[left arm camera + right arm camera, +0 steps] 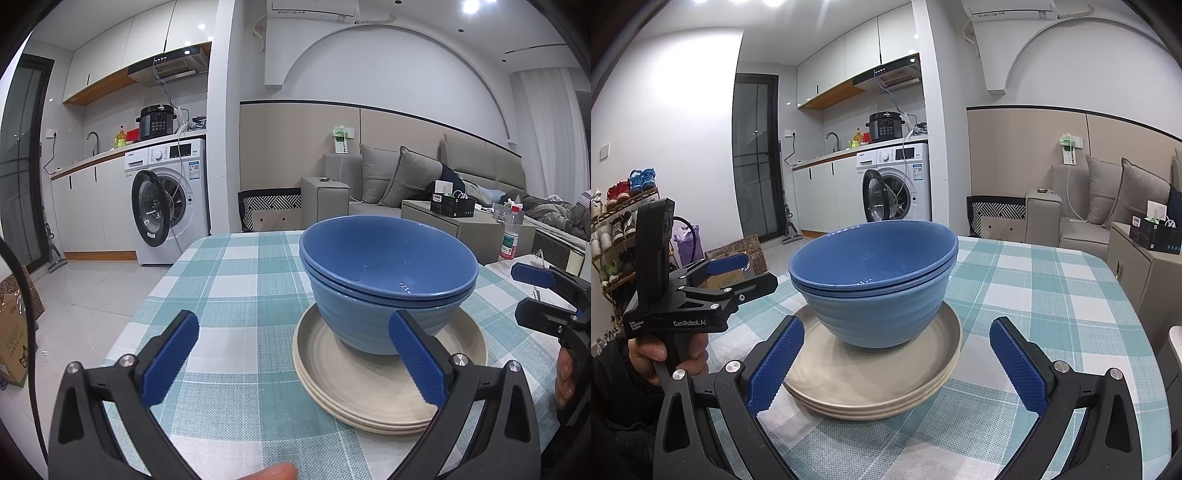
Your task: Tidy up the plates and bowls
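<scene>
A small open-plan home is shown. A kitchen corner is formed by white cabinets [862,44], a range hood [892,75], a sink tap [833,138], a pressure cooker [886,126] and a washing machine [897,184]. A grey sofa [384,177] with cushions is placed beside it, a shoe rack [618,221] is kept by the wall, and a table with a checked tablecloth [240,295] is set between them.

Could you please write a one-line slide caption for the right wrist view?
Open right claw faces nested blue bowls on stacked beige plates; left claw beside.
</scene>
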